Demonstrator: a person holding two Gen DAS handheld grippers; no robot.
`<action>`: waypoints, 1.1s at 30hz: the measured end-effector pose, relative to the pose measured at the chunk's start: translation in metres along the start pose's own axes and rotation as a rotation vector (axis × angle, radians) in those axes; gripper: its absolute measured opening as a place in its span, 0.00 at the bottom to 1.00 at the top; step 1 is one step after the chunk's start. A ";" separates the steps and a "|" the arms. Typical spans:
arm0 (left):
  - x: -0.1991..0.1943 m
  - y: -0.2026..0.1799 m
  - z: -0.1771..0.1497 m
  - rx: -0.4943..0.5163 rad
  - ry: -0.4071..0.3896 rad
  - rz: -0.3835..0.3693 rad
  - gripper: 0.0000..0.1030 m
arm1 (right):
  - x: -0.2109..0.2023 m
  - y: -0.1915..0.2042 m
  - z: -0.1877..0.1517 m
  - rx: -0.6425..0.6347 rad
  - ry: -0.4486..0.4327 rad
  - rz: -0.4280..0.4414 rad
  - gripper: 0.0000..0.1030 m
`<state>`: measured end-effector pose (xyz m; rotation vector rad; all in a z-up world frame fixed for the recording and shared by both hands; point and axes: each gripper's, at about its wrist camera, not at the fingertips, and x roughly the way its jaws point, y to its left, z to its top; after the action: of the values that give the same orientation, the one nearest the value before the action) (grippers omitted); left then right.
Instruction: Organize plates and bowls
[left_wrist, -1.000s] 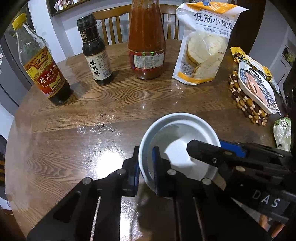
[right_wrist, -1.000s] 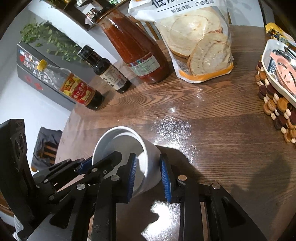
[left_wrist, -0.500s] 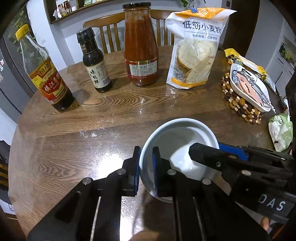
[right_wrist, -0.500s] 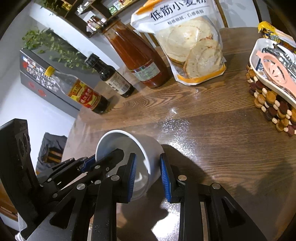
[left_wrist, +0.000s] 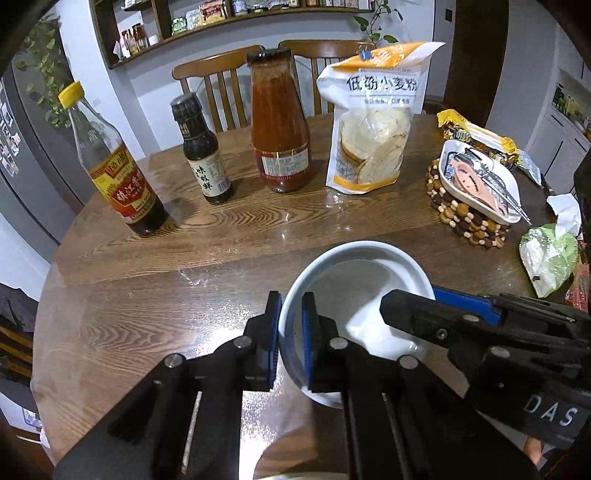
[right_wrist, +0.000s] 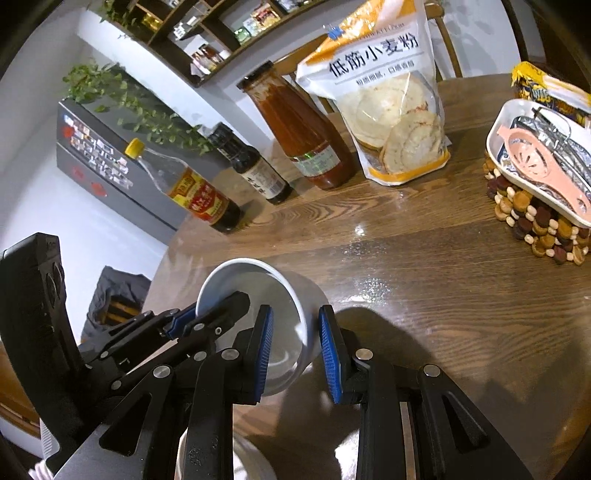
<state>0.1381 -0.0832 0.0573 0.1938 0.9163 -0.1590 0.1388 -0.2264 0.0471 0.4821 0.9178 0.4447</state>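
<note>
— Left wrist view first. What's the biggest thing you see?

— The round wooden table (left_wrist: 155, 280), grain running across, glare on the varnish. Along its far side stands a row: a flour bag (left_wrist: 373, 122), a tall red sauce bottle (left_wrist: 279, 122), a yellow-capped vinegar bottle (left_wrist: 110, 166), a small dark soy bottle (left_wrist: 201, 151). To the right, a white dish of utensils (left_wrist: 480, 181) sits on a beaded trivet (left_wrist: 465, 221).

— And the bowl?

— White bowl (left_wrist: 354, 288), held above the tabletop just in front of me, tipped, mouth facing up and away. Both my tools are on it.

— State of your left gripper?

— My left gripper (left_wrist: 291, 343) is clamped on the bowl's near-left rim: one blue pad outside the wall, one inside, nearly together with only the thin wall between.

— The right one?

— Right wrist view shows my right gripper (right_wrist: 295, 350) straddling the opposite side: one pad inside the bowl (right_wrist: 255, 291), one outside against its wall. It grips the wall there. The left tool's fingers reach onto the rim from the lower left of that view.

— Anything under you?

— A pale rounded edge at the bottom of that view; can't tell what it is.
</note>
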 end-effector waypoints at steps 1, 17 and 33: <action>-0.003 -0.001 -0.001 0.002 -0.003 0.001 0.07 | -0.002 0.001 -0.001 -0.001 -0.001 0.001 0.28; -0.043 -0.010 -0.013 0.020 -0.061 0.032 0.09 | -0.034 0.020 -0.018 -0.036 -0.039 0.006 0.28; -0.075 -0.012 -0.031 0.017 -0.099 0.040 0.10 | -0.056 0.039 -0.037 -0.059 -0.071 0.004 0.29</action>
<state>0.0665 -0.0831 0.0974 0.2177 0.8125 -0.1385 0.0717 -0.2185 0.0858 0.4436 0.8329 0.4541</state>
